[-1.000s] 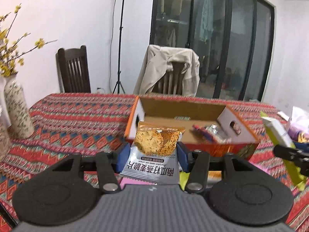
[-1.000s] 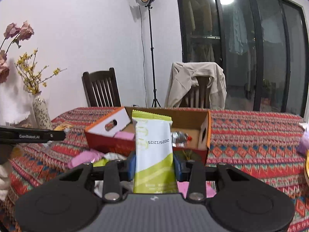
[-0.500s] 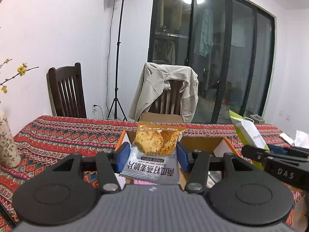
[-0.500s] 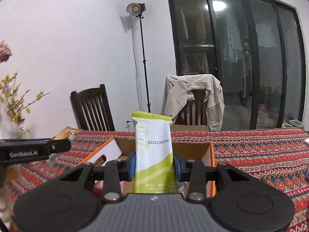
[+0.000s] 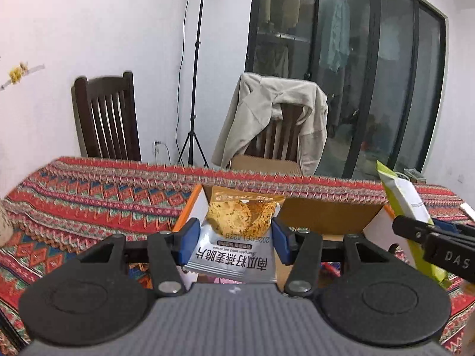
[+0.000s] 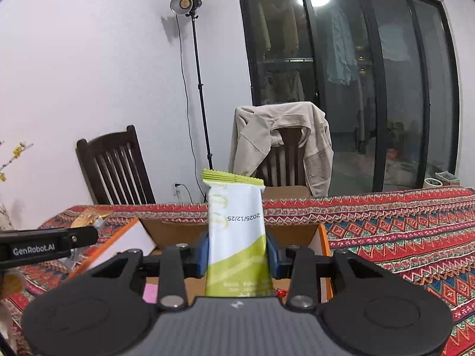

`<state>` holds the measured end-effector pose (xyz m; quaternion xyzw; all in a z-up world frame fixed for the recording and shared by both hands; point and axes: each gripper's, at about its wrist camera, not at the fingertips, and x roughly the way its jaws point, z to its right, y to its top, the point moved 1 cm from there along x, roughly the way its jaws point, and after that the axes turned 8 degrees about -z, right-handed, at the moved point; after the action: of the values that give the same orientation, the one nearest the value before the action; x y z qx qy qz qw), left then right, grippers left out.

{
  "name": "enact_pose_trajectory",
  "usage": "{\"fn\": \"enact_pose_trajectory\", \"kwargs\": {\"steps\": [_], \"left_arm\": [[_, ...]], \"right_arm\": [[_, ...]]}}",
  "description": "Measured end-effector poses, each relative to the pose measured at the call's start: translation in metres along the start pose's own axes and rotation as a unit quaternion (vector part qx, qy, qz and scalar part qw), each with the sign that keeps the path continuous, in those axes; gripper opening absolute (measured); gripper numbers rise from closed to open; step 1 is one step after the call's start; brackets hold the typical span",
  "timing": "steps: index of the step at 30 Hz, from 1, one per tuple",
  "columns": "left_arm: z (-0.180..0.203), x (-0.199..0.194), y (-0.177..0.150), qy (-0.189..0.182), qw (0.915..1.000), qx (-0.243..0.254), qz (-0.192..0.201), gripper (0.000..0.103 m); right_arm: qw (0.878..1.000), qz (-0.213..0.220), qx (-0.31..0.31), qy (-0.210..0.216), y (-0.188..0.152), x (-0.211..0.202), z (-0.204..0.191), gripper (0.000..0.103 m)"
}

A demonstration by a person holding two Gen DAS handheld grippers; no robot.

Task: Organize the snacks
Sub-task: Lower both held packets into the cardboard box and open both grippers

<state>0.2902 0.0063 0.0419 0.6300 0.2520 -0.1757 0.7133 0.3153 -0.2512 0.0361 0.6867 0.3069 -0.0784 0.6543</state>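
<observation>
My left gripper (image 5: 234, 241) is shut on a silver and orange cracker packet (image 5: 237, 237), held upright over the near left part of an open cardboard box (image 5: 326, 216) with orange edges. My right gripper (image 6: 239, 253) is shut on a tall white and green snack bar (image 6: 237, 234), also upright, above the same box (image 6: 322, 237). In the left wrist view the green bar (image 5: 406, 204) and the right gripper's arm show at the right edge. In the right wrist view the left gripper's arm (image 6: 47, 247) and the packet's top (image 6: 89, 216) show at the left. A pink wrapper (image 6: 150, 293) lies inside the box.
The box sits on a table with a red patterned cloth (image 5: 89, 195). Behind the table stand a dark wooden chair (image 5: 107, 121), a chair draped with a beige jacket (image 5: 273, 118), and a light stand (image 6: 196, 89). Dark glass doors fill the back right.
Both grippers have moved forward toward the box with their snacks; the box now lies right under the fingers, and the vase has left the left wrist view.
</observation>
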Motion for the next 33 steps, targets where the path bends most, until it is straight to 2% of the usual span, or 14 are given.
{"fn": "enact_pose_trajectory", "kwargs": {"steps": [9, 11, 12, 13, 14, 15, 16, 17, 26, 33], "left_arm": [[-0.006, 0.023, -0.012, 0.014, 0.9997, 0.008, -0.018, 0.054], [-0.007, 0.023, -0.013, 0.01, 0.9998, 0.002, -0.018, 0.06], [-0.008, 0.023, -0.014, 0.008, 0.9998, -0.001, -0.016, 0.071], [-0.01, 0.021, -0.014, 0.009, 0.9999, -0.005, -0.012, 0.087], [-0.011, 0.02, -0.014, 0.011, 0.9999, -0.01, -0.007, 0.095], [-0.012, 0.018, -0.014, 0.014, 0.9998, -0.014, -0.002, 0.103], [-0.012, 0.016, -0.014, 0.013, 0.9998, -0.016, 0.004, 0.103], [-0.012, 0.014, -0.014, 0.011, 0.9998, -0.016, 0.005, 0.103], [-0.011, 0.014, -0.012, 0.011, 0.9997, -0.022, 0.002, 0.103], [-0.009, 0.001, -0.009, 0.004, 0.9996, -0.025, 0.014, 0.103]], "right_arm": [[0.999, -0.036, -0.008, 0.001, -0.012, 0.029, -0.001, 0.038], [0.999, -0.042, -0.005, 0.004, -0.014, 0.032, 0.0, 0.04], [0.999, -0.042, -0.003, 0.003, -0.014, 0.032, 0.001, 0.04], [0.999, -0.041, -0.001, 0.0, -0.014, 0.032, 0.003, 0.045], [0.999, -0.04, 0.001, -0.003, -0.015, 0.031, 0.004, 0.059], [0.999, -0.038, 0.004, -0.005, -0.016, 0.029, 0.006, 0.069], [0.999, -0.037, 0.006, -0.007, -0.016, 0.03, 0.007, 0.09], [0.999, -0.035, 0.008, -0.007, -0.017, 0.029, 0.009, 0.103], [0.999, -0.039, 0.017, -0.007, -0.017, 0.028, 0.013, 0.103], [0.999, -0.031, 0.016, -0.008, -0.013, 0.021, 0.01, 0.103]]}}
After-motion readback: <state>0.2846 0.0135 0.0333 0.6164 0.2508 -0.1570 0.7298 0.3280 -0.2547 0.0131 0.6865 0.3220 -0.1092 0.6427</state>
